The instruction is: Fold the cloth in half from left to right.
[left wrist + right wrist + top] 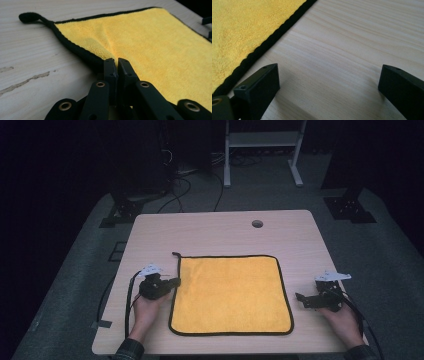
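Observation:
A yellow cloth (231,293) with a black hem lies flat in the middle of the table, a small black loop (29,17) at its far left corner. My left gripper (174,282) sits at the cloth's left edge, shut on the hem. In the left gripper view its jaws pinch the cloth (155,42) at the edge, and the fabric puckers there. My right gripper (301,298) rests on the bare wood just off the cloth's right edge, open. Nothing lies between its jaws, and the cloth's hem (259,50) runs past its left jaw.
The light wooden table (220,227) has a round cable hole (257,223) near its far edge. Worn marks (25,81) scar the wood left of the cloth. Beyond the table are grey carpet, cables and a white frame's legs (262,155).

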The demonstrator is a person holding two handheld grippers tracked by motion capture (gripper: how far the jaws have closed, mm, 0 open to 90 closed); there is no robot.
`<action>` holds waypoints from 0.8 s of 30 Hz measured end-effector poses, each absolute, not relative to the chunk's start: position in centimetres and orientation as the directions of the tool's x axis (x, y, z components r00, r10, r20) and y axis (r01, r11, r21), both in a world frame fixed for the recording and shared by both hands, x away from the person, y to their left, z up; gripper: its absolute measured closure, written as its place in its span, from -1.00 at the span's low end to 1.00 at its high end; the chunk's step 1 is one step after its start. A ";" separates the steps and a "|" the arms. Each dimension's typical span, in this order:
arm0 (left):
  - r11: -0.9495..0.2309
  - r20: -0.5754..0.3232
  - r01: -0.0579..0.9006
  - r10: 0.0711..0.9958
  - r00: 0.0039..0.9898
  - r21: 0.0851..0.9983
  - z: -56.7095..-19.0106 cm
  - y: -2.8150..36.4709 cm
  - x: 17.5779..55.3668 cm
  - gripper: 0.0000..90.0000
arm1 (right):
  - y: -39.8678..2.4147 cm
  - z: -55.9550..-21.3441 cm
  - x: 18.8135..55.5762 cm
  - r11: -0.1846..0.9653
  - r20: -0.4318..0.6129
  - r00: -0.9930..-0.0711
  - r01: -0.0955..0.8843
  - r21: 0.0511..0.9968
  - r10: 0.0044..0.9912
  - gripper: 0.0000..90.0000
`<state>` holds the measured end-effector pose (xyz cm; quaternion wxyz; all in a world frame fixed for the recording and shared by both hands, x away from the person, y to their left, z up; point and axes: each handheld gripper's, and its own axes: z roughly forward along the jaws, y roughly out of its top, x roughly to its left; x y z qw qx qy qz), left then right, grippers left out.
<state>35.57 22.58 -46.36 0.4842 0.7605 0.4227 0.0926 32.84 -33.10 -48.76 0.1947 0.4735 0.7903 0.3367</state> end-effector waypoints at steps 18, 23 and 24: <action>-0.216 -0.236 0.470 0.646 0.726 0.856 -44.4 19.1 36.0 0.88 | -33.1 -48.8 32.8 0.325 0.011 -0.476 0.617 0.717 0.879 -0.94; -0.222 -0.238 0.461 0.624 0.744 0.859 -44.2 17.8 36.3 0.88 | -33.1 -48.8 32.8 0.325 0.011 -0.476 0.617 0.717 0.879 -0.94; -0.233 -0.229 0.455 0.620 0.750 0.859 -44.1 17.6 36.4 0.88 | -33.1 -48.8 32.8 0.325 0.011 -0.476 0.617 0.717 0.879 -0.94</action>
